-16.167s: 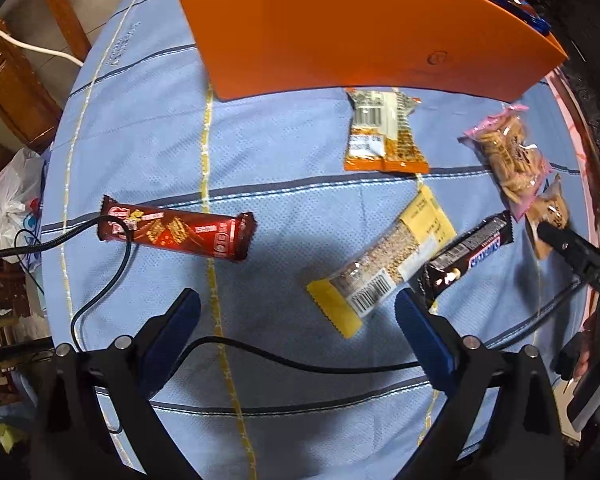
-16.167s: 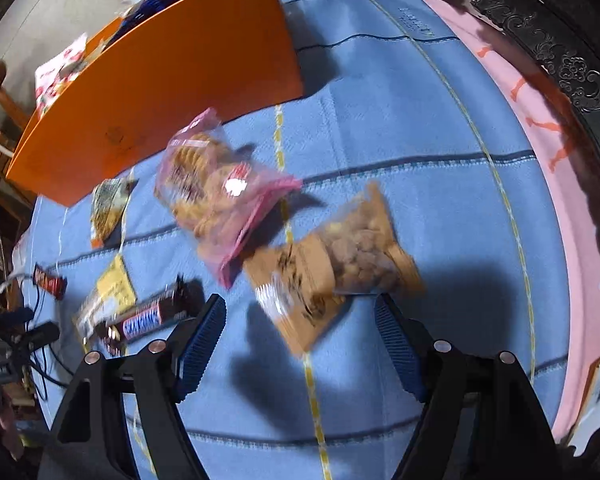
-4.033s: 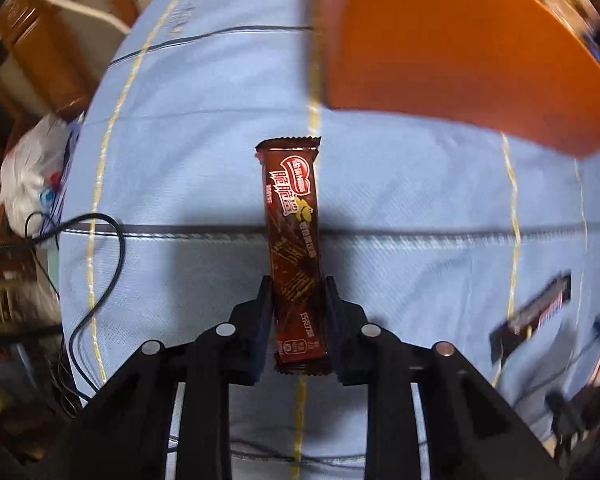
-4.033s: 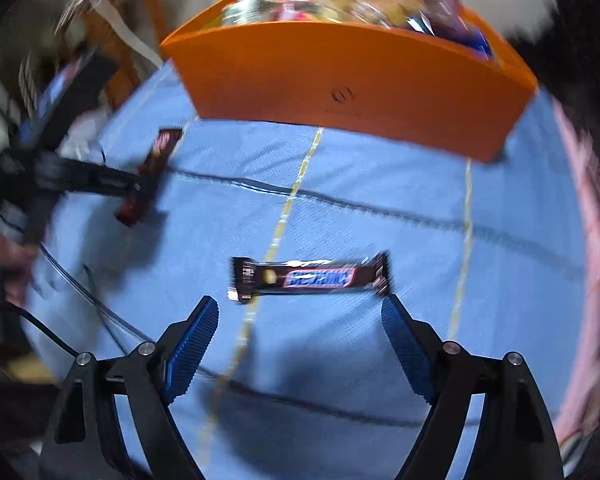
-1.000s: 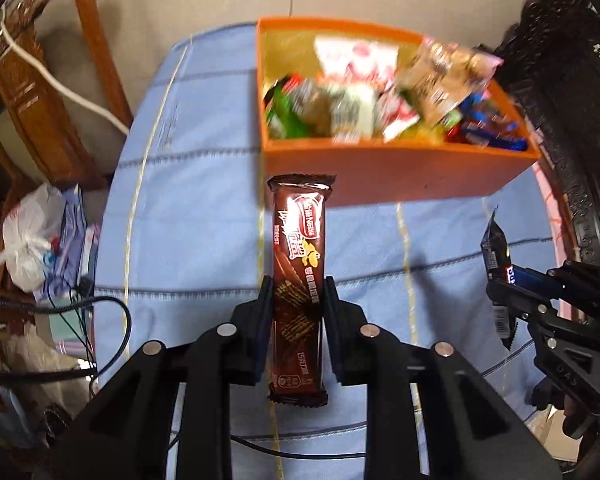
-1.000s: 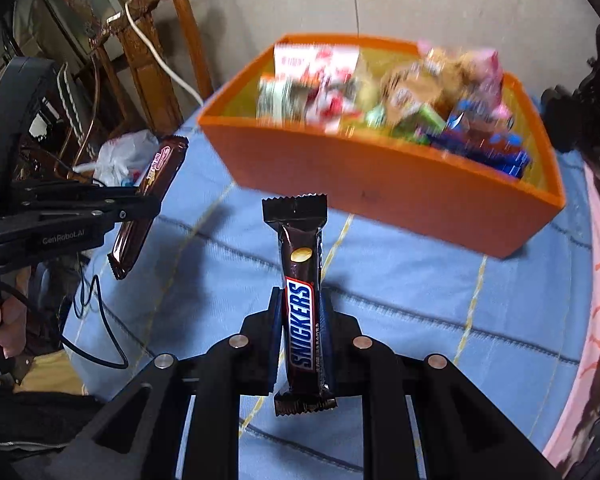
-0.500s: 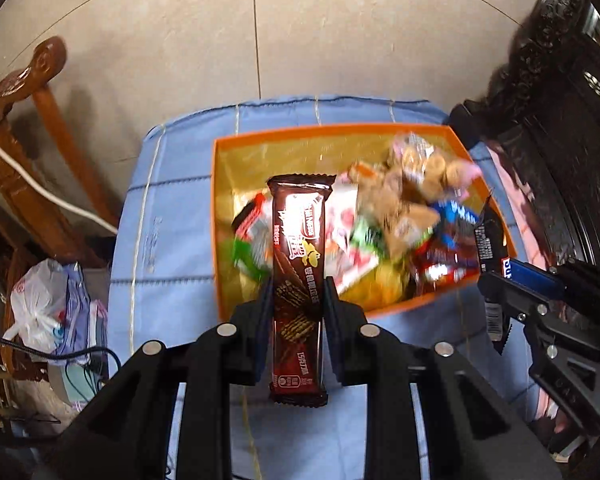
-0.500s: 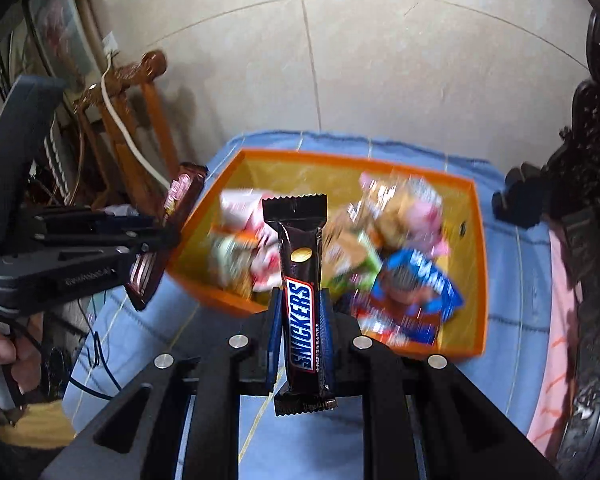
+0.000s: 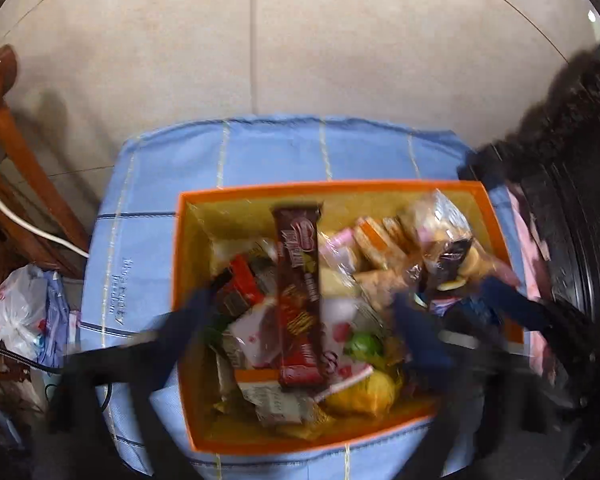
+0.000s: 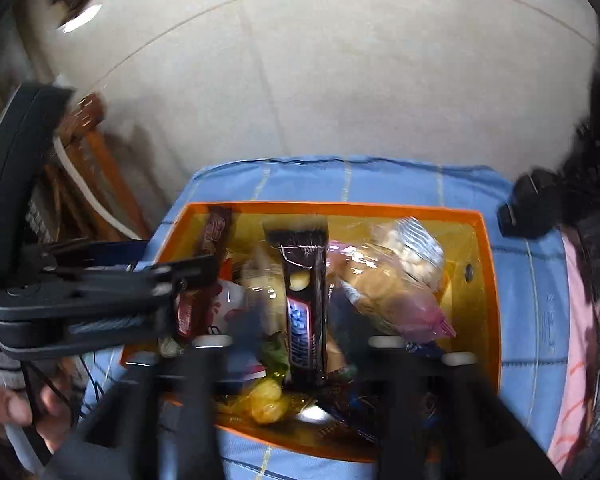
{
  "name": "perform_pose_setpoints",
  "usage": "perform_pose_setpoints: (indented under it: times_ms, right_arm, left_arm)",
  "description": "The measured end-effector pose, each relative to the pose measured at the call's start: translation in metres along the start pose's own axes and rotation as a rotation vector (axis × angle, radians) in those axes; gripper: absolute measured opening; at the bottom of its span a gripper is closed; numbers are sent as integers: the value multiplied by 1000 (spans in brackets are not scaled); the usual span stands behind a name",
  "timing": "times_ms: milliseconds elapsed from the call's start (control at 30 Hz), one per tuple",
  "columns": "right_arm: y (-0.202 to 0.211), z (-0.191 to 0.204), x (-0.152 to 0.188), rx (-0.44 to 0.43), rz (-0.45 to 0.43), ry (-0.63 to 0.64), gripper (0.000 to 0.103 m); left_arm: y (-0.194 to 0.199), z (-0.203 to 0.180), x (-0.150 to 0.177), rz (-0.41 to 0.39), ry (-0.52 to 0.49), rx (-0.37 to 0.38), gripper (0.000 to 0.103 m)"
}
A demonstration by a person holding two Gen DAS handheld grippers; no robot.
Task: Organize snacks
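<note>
An orange bin (image 9: 182,264) full of snack packs stands on the blue cloth; it also shows in the right wrist view (image 10: 490,280). My left gripper (image 9: 300,320) is over the bin, its blurred jaws spread wide. The red-brown wafer bar (image 9: 300,300) hangs loose between them, above the snacks. My right gripper (image 10: 300,344) is also over the bin with jaws spread and blurred. The Snickers bar (image 10: 306,308) is loose between them. The wafer bar (image 10: 204,280) and the left gripper also show at the left of the right wrist view.
A wooden chair (image 9: 12,152) stands left of the table, with a white plastic bag (image 9: 20,316) on the floor. Dark carved furniture (image 9: 572,184) rises at the right. A pink cloth (image 10: 576,344) lies along the table's right edge. Tiled floor lies beyond.
Both grippers have opened over the bin and let go of their bars, which now drop free. Both moved further forward over the bin.
</note>
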State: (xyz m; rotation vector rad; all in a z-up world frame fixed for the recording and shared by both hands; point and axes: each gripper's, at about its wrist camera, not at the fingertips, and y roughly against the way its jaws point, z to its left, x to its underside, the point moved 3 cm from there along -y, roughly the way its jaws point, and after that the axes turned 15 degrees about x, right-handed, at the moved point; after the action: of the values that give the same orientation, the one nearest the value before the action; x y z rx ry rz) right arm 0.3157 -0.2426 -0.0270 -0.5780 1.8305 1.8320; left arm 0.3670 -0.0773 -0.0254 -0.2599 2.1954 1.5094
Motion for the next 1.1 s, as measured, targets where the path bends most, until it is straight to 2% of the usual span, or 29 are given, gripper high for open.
perform_pose_setpoints:
  times_ms: [67, 167, 433, 633, 900, 1100]
  right_arm:
    - [5, -5, 5, 6, -35, -33, 67]
    - [6, -6, 16, 1, -14, -18, 67]
    - [31, -2, 54, 31, 8, -7, 69]
    - [58, 1, 77, 84, 2, 14, 69]
    - [94, -3, 85, 153, -40, -5, 73]
    - [113, 2, 91, 163, -70, -1, 73]
  left_arm:
    - [2, 0, 2, -7, -17, -11, 97]
    - [-3, 2, 10, 38, -26, -46, 97]
    - [12, -2, 43, 62, -58, -97, 98]
    - [39, -8, 69, 38, -74, -117, 98]
    - [76, -12, 98, -1, -39, -79, 98]
    - [101, -12, 121, -40, -31, -86, 98]
